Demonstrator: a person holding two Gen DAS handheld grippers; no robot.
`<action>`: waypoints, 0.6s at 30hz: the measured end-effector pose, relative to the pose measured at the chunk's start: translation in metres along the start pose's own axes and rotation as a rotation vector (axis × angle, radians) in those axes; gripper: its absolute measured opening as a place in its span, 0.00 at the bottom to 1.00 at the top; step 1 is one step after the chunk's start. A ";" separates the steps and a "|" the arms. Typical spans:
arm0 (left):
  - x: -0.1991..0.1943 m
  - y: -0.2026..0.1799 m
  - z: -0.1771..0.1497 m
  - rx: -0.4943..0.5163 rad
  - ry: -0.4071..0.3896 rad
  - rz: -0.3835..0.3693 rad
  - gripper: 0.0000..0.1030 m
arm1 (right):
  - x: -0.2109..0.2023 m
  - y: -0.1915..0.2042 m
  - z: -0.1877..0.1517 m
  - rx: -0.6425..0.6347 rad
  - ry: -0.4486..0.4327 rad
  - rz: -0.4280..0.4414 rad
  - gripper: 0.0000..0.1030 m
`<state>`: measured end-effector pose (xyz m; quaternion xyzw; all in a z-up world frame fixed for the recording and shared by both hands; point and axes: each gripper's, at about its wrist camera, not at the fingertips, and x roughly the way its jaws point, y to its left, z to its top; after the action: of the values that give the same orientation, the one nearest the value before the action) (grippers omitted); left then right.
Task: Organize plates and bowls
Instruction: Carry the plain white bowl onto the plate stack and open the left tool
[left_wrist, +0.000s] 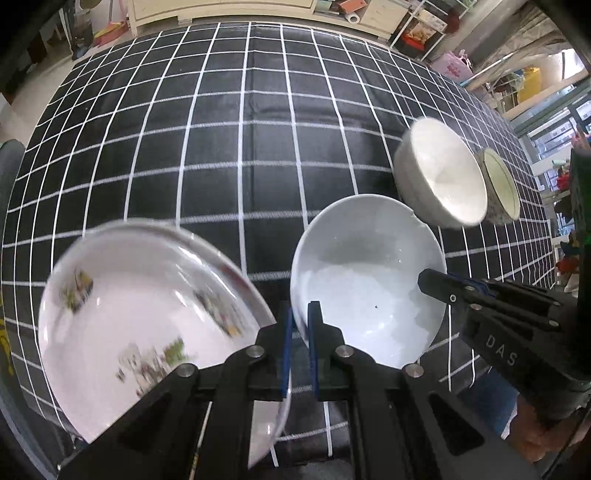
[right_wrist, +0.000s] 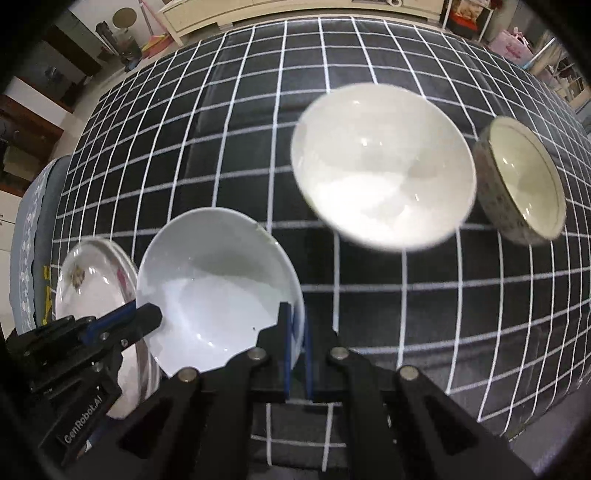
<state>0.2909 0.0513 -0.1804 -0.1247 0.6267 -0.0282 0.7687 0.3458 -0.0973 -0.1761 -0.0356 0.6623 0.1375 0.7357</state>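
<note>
Three bowls (right_wrist: 221, 288), one plate (right_wrist: 96, 291)

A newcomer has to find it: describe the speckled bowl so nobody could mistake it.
Start from the black tablecloth with the white grid and go to its right-hand edge. There sits the speckled bowl, just right of the plain white bowl. It alone has a grey flecked outside and a cream inside with a thin dark line below the rim; it is the smaller of the pair.

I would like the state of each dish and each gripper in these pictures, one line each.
left gripper: shut on the plain white plate's rim
right gripper: shut on its opposite rim
plain white plate: held by both grippers
flowered plate: empty, blurred
white bowl: upright, empty
speckled bowl: upright, empty
</note>
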 end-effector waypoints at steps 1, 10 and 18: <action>0.000 -0.002 -0.003 -0.001 0.000 0.002 0.06 | -0.002 -0.002 -0.005 -0.003 0.001 -0.003 0.08; -0.001 -0.015 -0.035 -0.002 0.013 -0.003 0.06 | -0.013 -0.022 -0.047 -0.008 0.007 -0.013 0.08; 0.000 -0.027 -0.045 0.018 0.014 0.007 0.06 | -0.025 -0.043 -0.072 -0.010 0.000 -0.027 0.08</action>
<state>0.2503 0.0186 -0.1821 -0.1153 0.6322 -0.0320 0.7655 0.2851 -0.1593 -0.1652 -0.0482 0.6610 0.1312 0.7372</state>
